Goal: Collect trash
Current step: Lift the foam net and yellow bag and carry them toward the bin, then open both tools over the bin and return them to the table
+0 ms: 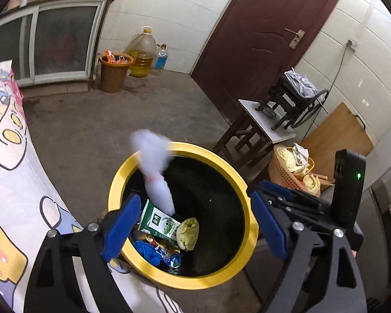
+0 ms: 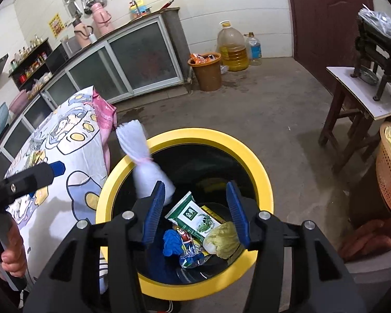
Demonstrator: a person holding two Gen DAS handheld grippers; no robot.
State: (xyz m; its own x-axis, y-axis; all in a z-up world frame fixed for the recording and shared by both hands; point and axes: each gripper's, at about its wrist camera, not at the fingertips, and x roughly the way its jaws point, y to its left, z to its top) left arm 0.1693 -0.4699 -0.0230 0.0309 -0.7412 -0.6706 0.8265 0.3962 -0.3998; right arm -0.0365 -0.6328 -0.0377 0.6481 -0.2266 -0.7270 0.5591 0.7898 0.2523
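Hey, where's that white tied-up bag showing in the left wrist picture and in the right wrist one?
Left wrist view: the white tied bag is centre frame, blurred, over the far-left rim of the yellow-rimmed bin.
Right wrist view: the white tied bag is left of centre, over the bin's left rim, beside the cartoon-print cloth.
Shared landmark: the green and white packet inside the bin.

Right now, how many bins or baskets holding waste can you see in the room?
3. The yellow-rimmed black bin below both grippers, the brown plastic bucket by the cabinet near the oil jug, and the orange woven basket beside the wooden stool. Others may be hidden.
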